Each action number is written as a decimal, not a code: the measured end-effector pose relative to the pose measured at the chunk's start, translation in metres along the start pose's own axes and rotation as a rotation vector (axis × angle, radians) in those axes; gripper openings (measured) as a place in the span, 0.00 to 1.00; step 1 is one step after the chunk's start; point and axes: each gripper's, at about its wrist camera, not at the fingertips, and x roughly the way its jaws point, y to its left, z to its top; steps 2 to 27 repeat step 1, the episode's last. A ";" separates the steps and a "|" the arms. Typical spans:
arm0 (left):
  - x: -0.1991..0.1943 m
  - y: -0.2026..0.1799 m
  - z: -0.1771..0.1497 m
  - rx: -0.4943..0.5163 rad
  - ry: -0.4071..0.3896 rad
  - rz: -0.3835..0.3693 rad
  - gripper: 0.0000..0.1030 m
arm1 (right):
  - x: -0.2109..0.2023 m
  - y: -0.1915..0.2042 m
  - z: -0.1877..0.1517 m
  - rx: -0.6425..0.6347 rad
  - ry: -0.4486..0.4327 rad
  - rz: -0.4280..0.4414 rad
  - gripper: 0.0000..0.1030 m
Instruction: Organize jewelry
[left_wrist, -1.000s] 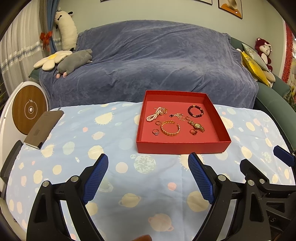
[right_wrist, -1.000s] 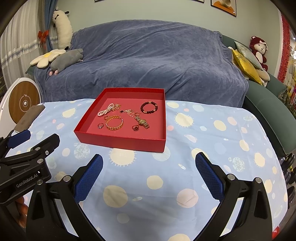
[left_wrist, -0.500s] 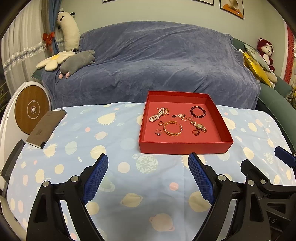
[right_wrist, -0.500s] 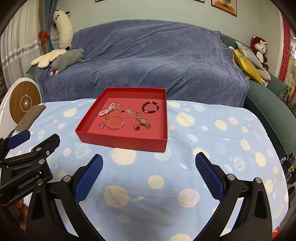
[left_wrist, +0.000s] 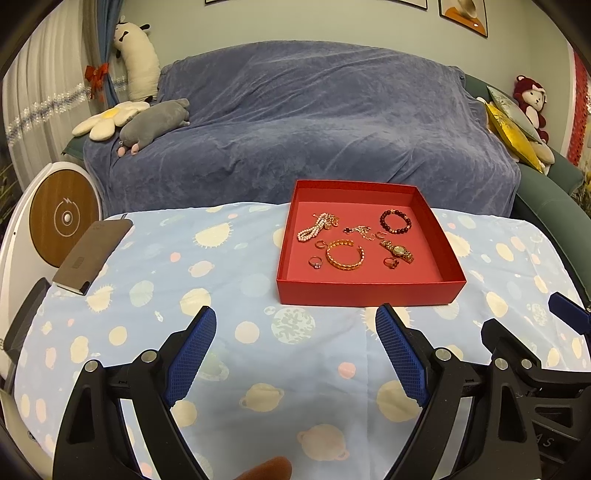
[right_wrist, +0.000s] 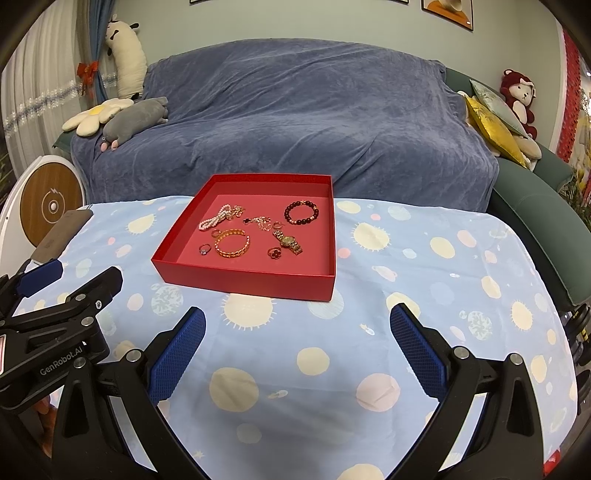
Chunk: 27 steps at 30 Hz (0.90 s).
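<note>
A: Start at the fingers. The left gripper (left_wrist: 295, 347) has its blue-padded fingers (left_wrist: 190, 352) spread wide with nothing between them, hanging over the tabletop (left_wrist: 229, 332) short of the red box (left_wrist: 365, 293). The right gripper (right_wrist: 297, 349) is the same: fingers (right_wrist: 177, 354) wide apart, empty, the box ahead and a little to its left.

B: And the jewelry?

A: All inside the box, lying loose on its floor: a pearl strand (left_wrist: 314, 230), a gold bangle (left_wrist: 344, 254), a dark bead bracelet (left_wrist: 395, 221), a gold watch (left_wrist: 398, 252), several small rings (left_wrist: 316, 262).

B: What could go wrong?

A: The pieces lie near one another, so I judge a wide pinch could catch two at once, or drag the thin chain (left_wrist: 356, 230) along with a neighbour. The rings are small and flat on the floor; broad pads may slide over them or flick them out. The box looks light, so a push on its wall may shift it across the loose cloth.

B: Anything unclear?

A: The chain's tangle is too fine to read. I see no separate place for sorted pieces. The near wall hides the closest strip of the box floor, and something reddish at the left view's bottom edge is cut off.
</note>
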 end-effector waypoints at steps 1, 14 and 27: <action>0.000 0.000 0.000 -0.001 0.000 0.000 0.83 | 0.000 0.000 -0.001 0.001 0.000 0.001 0.95; 0.000 0.000 0.000 -0.001 0.000 0.000 0.83 | 0.000 0.000 -0.001 0.001 0.000 0.001 0.95; 0.000 0.000 0.000 -0.001 0.000 0.000 0.83 | 0.000 0.000 -0.001 0.001 0.000 0.001 0.95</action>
